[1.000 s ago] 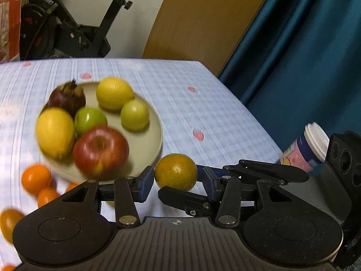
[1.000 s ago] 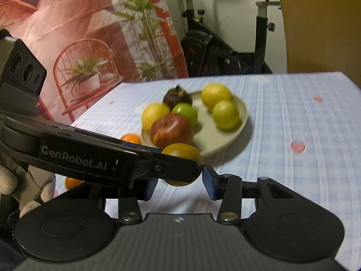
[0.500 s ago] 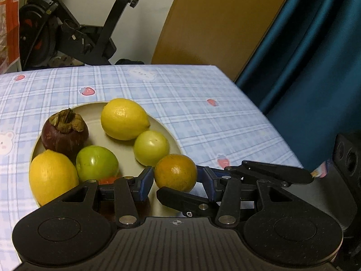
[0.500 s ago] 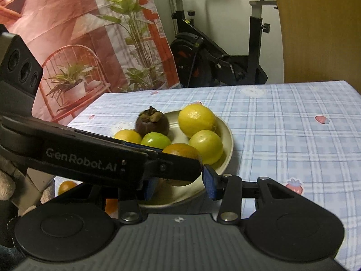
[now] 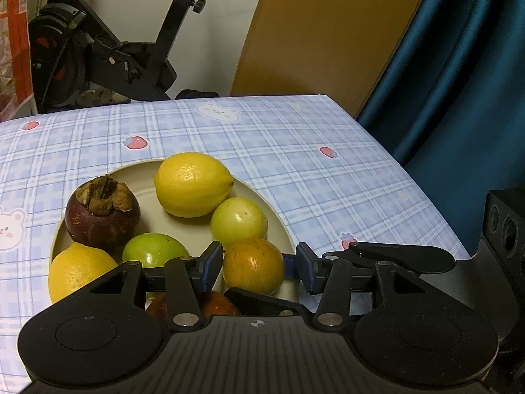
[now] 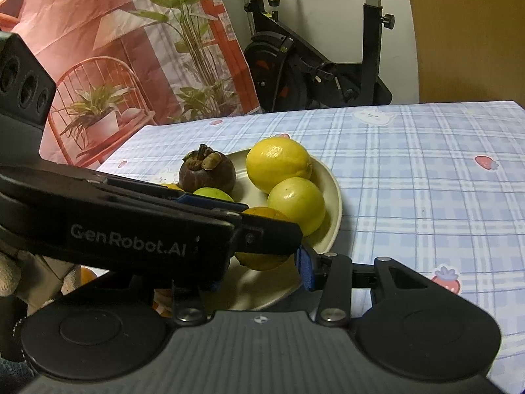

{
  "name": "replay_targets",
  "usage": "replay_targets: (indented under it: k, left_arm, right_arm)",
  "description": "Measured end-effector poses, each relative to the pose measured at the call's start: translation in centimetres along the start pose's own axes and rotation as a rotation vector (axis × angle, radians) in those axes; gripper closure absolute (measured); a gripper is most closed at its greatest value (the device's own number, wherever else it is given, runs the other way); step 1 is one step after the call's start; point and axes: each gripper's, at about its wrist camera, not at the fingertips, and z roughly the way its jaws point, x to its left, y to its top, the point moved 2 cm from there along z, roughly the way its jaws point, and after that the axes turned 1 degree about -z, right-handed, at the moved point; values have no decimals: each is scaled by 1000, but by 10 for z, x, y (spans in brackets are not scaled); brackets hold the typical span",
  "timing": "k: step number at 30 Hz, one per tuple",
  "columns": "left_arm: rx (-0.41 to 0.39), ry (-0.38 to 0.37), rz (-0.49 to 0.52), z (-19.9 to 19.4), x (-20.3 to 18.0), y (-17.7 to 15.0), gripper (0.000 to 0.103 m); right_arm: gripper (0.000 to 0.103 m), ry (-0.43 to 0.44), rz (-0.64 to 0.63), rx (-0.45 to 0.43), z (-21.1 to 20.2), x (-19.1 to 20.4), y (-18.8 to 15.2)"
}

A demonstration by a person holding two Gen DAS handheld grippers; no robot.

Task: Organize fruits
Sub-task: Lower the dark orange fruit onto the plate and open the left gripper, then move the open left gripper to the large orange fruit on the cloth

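Bg: black exercise bike point(image 5: 108, 49) stood behind table w/ blue plaid cloth point(image 5: 295, 151); teal curtain point(image 5: 459, 82) at right, brown board point(image 5: 321, 32), plant-print hanging point(image 6: 131, 49) at left

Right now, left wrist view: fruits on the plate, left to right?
Near lemon → mangosteen → green fruit → far lemon → pale green fruit → orange, between the left gripper's pads.

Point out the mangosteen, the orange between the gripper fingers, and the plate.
mangosteen point(image 5: 101, 220), left wrist view, on its purple skin below the dry calyx.
orange point(image 5: 252, 266), left wrist view, on the middle of its front.
plate point(image 6: 333, 193), right wrist view, on its bare right rim.
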Motion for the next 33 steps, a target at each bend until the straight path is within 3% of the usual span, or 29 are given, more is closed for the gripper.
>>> replay_targets:
  k: [11, 16, 21, 23, 33]
  left_arm:
    - [-21, -8, -12, -13, 3, -3, 51]
    - [-60, -5, -14, -34, 3, -10, 50]
    - [-105, 11, -41, -69, 15, -21, 49]
    - [-124, 24, -58, -84, 22, -25, 49]
    - [-193, 138, -86, -165, 52, -69, 49]
  right_arm:
    - [56, -38, -10, 19, 10, 7, 0]
    - [53, -97, 1, 2, 3, 16, -3]
    - [46, -128, 19, -22, -15, 27, -8]
    - [30, -147, 21, -27, -24, 32, -12]
    - [30, -159, 31, -93, -72, 64, -42]
